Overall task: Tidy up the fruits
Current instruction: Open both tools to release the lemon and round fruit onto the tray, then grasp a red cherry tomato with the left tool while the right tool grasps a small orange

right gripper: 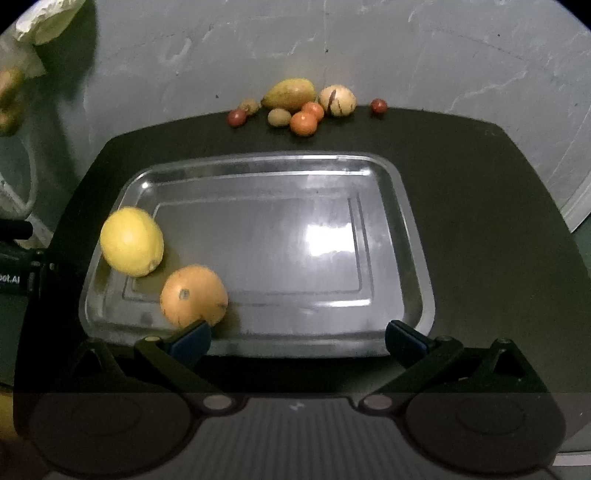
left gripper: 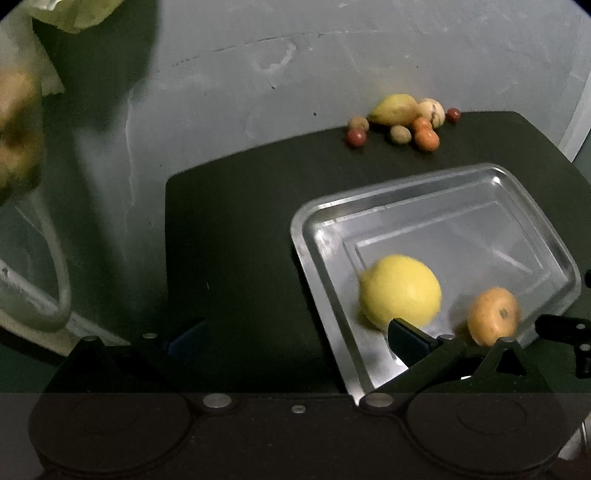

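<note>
A metal tray (right gripper: 406, 206) lies on the black table (right gripper: 480, 177). In its near left part sit a yellow lemon (right gripper: 132, 241) and an orange (right gripper: 194, 295), apart from each other. In the left wrist view the tray (left gripper: 480, 221) holds the same lemon (left gripper: 400, 290) and orange (left gripper: 493, 315). My right gripper (right gripper: 297, 341) stands open at the tray's near rim, its left fingertip just in front of the orange. My left gripper (left gripper: 295, 339) is open with nothing in it, left of the tray. Several loose fruits (right gripper: 295, 105) lie at the table's far edge.
The far pile has a yellow mango (right gripper: 290, 94), a pale round fruit (right gripper: 337, 100), two small oranges (right gripper: 303, 123) and small reddish fruits (right gripper: 378, 105). A grey floor lies beyond the table. A pale bag (right gripper: 44, 18) sits at top left.
</note>
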A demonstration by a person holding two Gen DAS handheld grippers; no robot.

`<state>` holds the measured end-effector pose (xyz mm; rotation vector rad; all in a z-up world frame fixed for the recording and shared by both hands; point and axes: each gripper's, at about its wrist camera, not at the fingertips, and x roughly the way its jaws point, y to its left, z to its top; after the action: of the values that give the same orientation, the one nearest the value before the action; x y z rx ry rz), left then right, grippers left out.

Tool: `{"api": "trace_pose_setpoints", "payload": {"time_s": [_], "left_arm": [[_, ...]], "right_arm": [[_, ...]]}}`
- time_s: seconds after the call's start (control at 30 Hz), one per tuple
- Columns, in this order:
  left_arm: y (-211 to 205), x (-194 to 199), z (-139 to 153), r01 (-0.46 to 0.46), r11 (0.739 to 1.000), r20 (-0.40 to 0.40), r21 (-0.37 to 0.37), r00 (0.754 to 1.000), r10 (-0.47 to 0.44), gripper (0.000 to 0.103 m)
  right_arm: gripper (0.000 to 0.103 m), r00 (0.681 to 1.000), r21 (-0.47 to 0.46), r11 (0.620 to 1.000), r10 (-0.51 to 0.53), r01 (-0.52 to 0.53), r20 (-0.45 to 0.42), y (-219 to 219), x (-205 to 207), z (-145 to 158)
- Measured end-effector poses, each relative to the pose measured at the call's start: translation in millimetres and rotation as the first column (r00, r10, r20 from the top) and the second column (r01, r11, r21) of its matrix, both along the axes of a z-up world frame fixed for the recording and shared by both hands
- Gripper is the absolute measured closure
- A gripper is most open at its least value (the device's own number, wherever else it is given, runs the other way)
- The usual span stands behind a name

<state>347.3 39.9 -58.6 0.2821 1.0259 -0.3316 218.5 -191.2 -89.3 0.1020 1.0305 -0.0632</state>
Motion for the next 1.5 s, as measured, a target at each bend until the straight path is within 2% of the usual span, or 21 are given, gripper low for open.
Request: {"api": "trace_pose_setpoints", "payload": {"time_s": [0.27, 0.5, 0.97, 1.27, 1.5], "left_arm": [[-13, 30, -1, -0.011, 1.0, 0.036, 0.027, 0.999, 0.01, 0.001], [-26, 54, -1, -0.021, 1.0, 0.055, 0.016, 0.998, 0.02, 0.001], [-65, 119, -6, -0.067, 0.998, 0.083, -0.014, 0.994, 0.068, 0.001], [-89, 157, -29, -0.016, 0.999, 0.082, -0.034, 0.996, 0.019, 0.001], [-105, 180, -40, 0.009, 0.999, 0.076, -0.049, 0.997, -0.005, 0.001]], "right_arm": [[0.0, 0.999, -0.028, 0.999, -0.018, 0.02, 0.049, -1, 17, 6], [0.0, 0.997, -0.045, 0.999, 0.002, 0.001, 0.072, -3, 35, 1], [0.0, 0.98, -0.054, 0.998, 0.034, -0.024, 0.195, -10, 89, -6], [0.0, 0.959, -0.079, 0.996, 0.063, -0.043, 0.275, -17, 130, -11], [0.004, 0.956, -0.094, 0.994, 0.08, -0.056, 0.282, -25, 155, -24]]}}
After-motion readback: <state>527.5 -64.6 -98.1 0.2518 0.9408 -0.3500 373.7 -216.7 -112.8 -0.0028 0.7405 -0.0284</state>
